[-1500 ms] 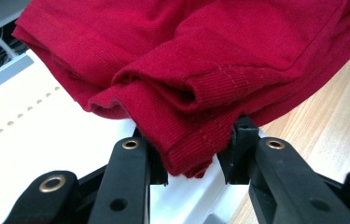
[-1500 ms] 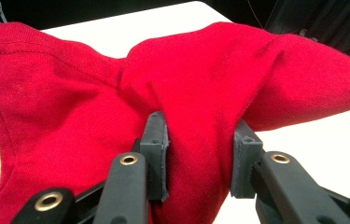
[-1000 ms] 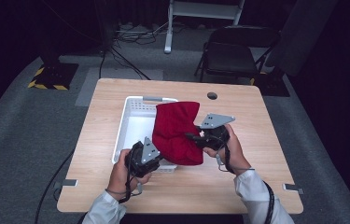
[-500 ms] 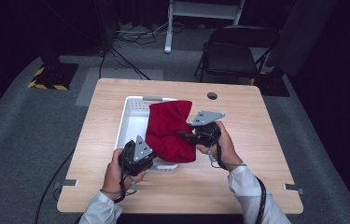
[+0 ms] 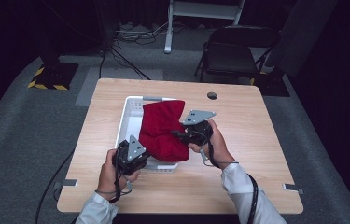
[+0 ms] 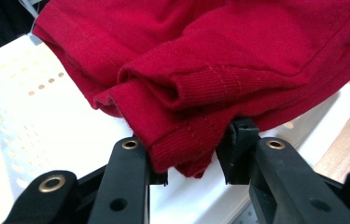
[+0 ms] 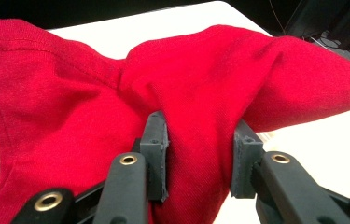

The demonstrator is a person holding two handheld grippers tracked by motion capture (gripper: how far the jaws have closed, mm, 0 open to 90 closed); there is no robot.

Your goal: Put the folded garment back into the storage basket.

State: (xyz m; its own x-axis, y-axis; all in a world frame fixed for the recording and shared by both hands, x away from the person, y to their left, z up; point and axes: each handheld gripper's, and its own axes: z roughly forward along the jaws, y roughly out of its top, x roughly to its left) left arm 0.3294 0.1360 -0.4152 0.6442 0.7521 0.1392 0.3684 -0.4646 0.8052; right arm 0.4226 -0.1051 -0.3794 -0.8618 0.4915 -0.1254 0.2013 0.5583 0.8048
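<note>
Currently you have the left hand-held gripper [image 6: 185, 156] pinching the ribbed hem and the right hand-held gripper [image 7: 196, 161] clamped on a fold of the red garment [image 5: 163, 130], mid-frame over the white basket [image 5: 128, 121] on the tabletop [image 5: 266, 140]; soft, light, droopy, so hold seams.
</note>
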